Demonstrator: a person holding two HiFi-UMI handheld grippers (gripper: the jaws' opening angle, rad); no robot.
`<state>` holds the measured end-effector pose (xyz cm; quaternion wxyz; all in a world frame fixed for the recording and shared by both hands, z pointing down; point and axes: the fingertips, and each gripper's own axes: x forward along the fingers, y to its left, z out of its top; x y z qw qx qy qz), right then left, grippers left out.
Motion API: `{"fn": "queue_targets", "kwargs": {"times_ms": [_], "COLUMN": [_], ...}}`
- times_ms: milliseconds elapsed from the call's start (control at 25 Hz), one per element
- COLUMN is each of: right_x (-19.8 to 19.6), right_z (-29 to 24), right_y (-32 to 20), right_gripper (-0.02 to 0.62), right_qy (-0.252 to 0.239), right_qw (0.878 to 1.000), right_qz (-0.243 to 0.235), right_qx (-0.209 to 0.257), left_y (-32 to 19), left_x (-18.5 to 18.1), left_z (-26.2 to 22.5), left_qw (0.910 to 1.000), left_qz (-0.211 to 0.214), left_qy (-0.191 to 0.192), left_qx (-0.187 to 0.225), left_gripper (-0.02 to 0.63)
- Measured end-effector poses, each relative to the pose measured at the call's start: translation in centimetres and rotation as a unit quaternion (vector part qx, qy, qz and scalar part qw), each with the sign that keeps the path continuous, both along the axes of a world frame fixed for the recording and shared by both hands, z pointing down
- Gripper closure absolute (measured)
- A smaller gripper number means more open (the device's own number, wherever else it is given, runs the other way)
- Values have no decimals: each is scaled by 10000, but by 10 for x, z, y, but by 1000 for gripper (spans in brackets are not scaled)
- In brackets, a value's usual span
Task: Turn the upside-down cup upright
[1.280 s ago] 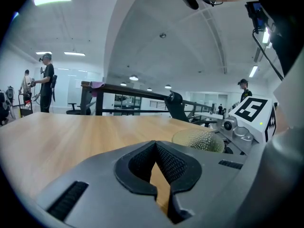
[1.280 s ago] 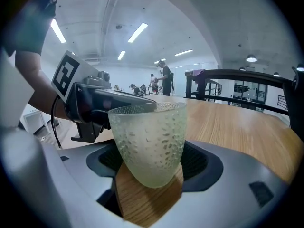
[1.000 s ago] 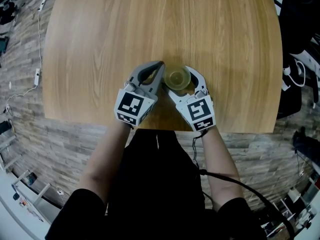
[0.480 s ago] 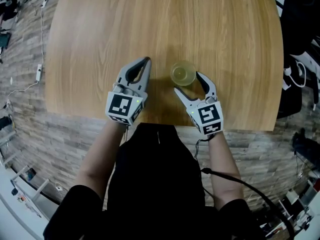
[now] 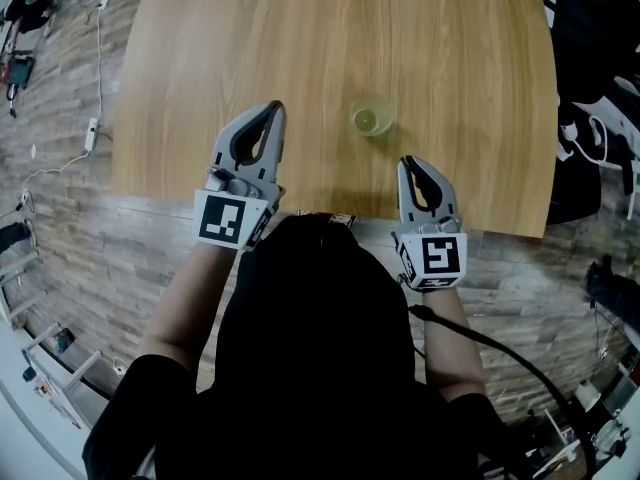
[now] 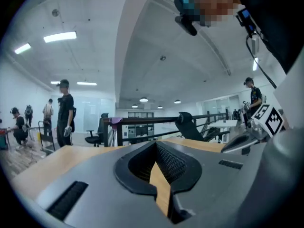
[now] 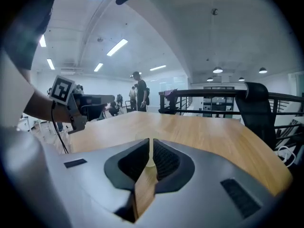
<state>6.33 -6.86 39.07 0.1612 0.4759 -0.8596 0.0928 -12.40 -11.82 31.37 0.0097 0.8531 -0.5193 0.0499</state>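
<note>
Left gripper (image 5: pixel 268 108): grey, jaws pressed together, empty, near-left, clear of the work.
Cup (image 5: pixel 372 118): translucent yellow-green plastic, mouth up on the pale wooden table (image 5: pixel 400 28), untouched, apparently righted.
Right gripper (image 5: pixel 410 163): grey, jaws just closing, nearly together, empty, nearer than the cup.
Count: one cup, two grippers.

Bright ceiling strip lights, soft shadows, fisheye edges, dark corners
</note>
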Motion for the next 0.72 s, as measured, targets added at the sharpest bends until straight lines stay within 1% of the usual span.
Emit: {"fn": "queue_targets", "kwargs": {"times_ms": [40, 120, 200, 320, 400, 520, 600, 720], "right_x": [0, -2, -5, -15, -22, -31, -42, -57], "right_z": [-13, -38, -57, -81, -97, -118, -132, -148], "right_y": [5, 11, 15, 21, 25, 31, 37, 45], "right_gripper": [563, 575, 580, 580, 581, 581, 581, 581], "right_qy": [-59, -181, -269, -308, -313, -331, -369, -430], "right_qw": [9999, 9993, 9984, 9975, 9968, 9951, 9941, 9924], "right_qz": [60, 138, 200, 280, 368, 530, 622, 764], "right_qx": [103, 301, 447, 569, 639, 762, 812, 868], "left_y": [10, 25, 34, 47, 57, 69, 77, 89], "left_x": [2, 4, 2, -5, -6, -5, -7, -13], "left_z": [-10, -19, -24, -40, -53, -73, -92, -112], "left_qw": [9999, 9997, 9998, 9990, 9982, 9968, 9949, 9919], "left_qz": [50, 121, 148, 186, 287, 494, 639, 787], "left_qy": [-82, -94, 62, 397, 531, 633, 776, 992], "left_qx": [122, 177, 111, 19, 18, 26, 122, 108], "left_gripper": [598, 598, 598, 598, 598, 598, 598, 598]}}
